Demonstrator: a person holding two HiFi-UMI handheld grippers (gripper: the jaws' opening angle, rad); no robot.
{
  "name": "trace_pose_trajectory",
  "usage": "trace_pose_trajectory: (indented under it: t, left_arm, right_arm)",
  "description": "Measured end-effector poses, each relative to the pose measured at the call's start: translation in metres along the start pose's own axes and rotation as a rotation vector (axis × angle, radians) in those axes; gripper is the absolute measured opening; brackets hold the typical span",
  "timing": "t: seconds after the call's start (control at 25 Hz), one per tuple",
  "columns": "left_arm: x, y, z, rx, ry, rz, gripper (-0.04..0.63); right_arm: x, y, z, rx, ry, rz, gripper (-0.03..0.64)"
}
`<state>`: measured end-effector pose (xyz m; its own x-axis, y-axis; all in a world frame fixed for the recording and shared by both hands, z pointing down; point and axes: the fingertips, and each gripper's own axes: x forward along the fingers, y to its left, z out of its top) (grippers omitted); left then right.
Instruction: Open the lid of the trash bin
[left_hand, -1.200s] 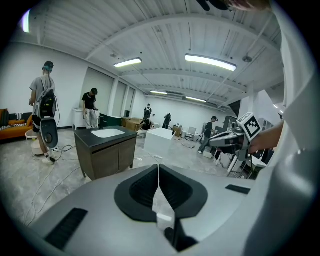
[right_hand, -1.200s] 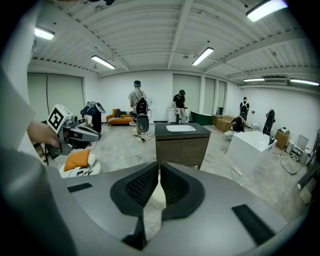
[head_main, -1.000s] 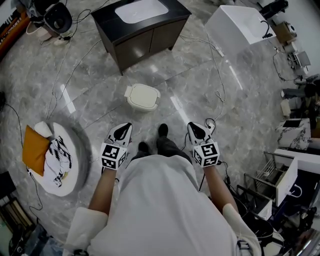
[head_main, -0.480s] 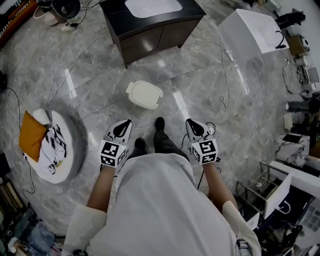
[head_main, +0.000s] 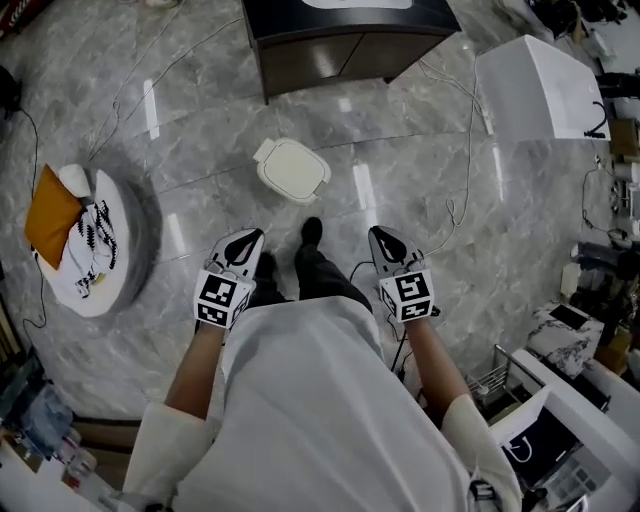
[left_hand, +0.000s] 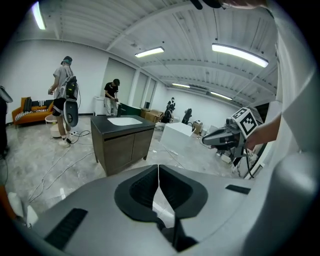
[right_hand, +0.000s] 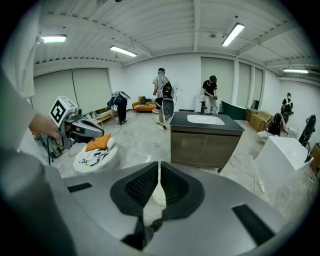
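Observation:
The trash bin (head_main: 292, 170) is a small cream-white bin on the marble floor with its lid down, a step ahead of the person's feet. My left gripper (head_main: 245, 240) is held at waist height, left of the bin and well short of it, jaws shut on nothing. My right gripper (head_main: 379, 238) is level with it on the right, also shut and empty. In the right gripper view the bin (right_hand: 159, 193) shows as a pale patch behind the closed jaws of the right gripper (right_hand: 159, 166). The left gripper (left_hand: 158, 169) points toward the cabinet.
A dark cabinet (head_main: 345, 35) with a white sink top stands beyond the bin. A round white pet bed (head_main: 90, 245) with an orange cushion lies at the left, and a white box (head_main: 540, 90) at the upper right. Cables (head_main: 460, 150) trail over the floor. People stand at the back (right_hand: 162, 97).
The head view has shifted, so the cabinet has slid to the top edge and the pet bed has moved up. Both grippers stay shut in front of the body.

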<state>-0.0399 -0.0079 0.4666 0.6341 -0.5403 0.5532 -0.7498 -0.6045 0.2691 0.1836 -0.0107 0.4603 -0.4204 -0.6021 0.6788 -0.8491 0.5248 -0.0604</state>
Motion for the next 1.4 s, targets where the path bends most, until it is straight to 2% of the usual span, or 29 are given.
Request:
trace_pose_trajectory:
  t: [0.44,0.84,1.08,1.4]
  left_arm:
    - [0.046,-0.001,-0.024,-0.031,0.084,0.085,0.020]
    - [0.088,-0.001,-0.066,-0.054,0.171,0.140,0.020]
    - [0.110,-0.001,-0.090,-0.098,0.197,0.135,0.020]
    - [0.134,0.009,-0.120,-0.143,0.210,0.114,0.020]
  right_arm:
    - [0.068,-0.018,-0.039,-0.062,0.118,0.210,0.035]
    - [0.137,-0.024,-0.084,-0.097,0.223,0.347,0.035]
    - [0.178,-0.023,-0.114,-0.091,0.281,0.390,0.035]
    - [0.225,-0.028,-0.159,-0.130,0.345,0.386,0.037]
